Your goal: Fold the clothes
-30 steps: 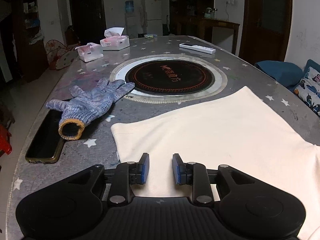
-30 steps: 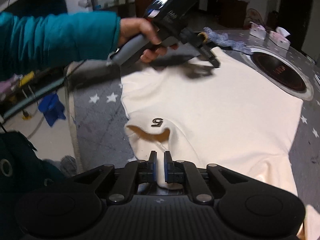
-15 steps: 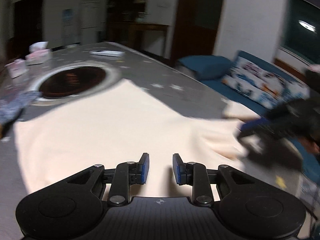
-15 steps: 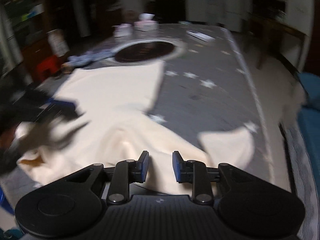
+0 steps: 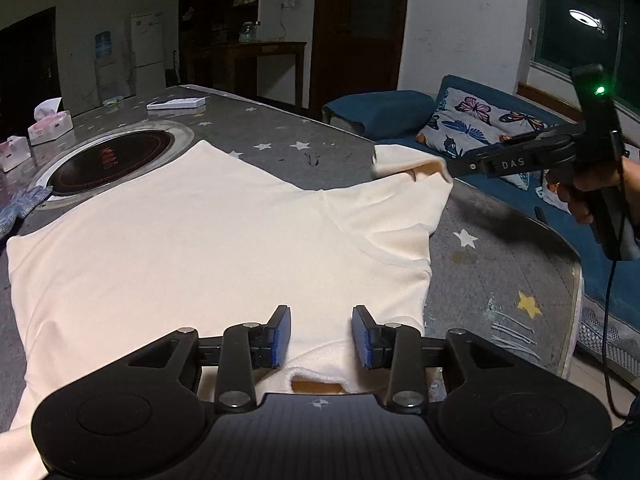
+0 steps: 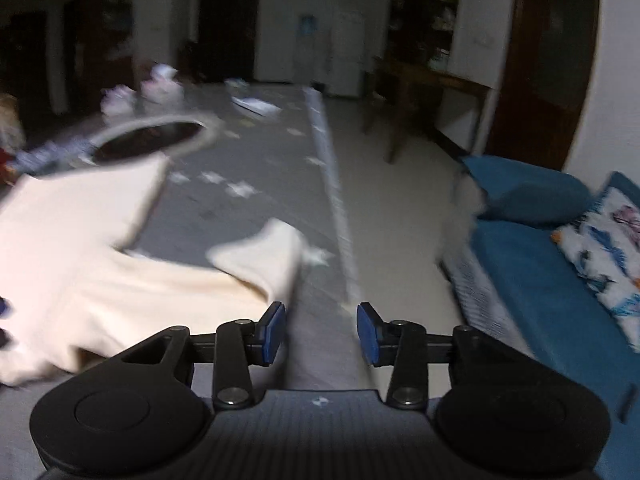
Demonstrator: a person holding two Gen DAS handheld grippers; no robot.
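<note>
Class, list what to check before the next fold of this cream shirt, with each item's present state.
1. Shirt body flat on table: ok.
2. Sleeve smoothed out: not ok, bunched.
3. Left gripper jaws, just been opening, pinch no cloth: ok.
4. Right gripper jaws, just been opening, nothing between: ok.
5. Glove clear of shirt: cannot tell.

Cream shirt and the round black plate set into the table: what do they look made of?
Shirt: soft matte knit, likely cotton; it drapes and wrinkles, with stitched seams. Round plate: glossy black glass or ceramic, probably a cooktop, showing reflections, inside a metal-looking ring.
</note>
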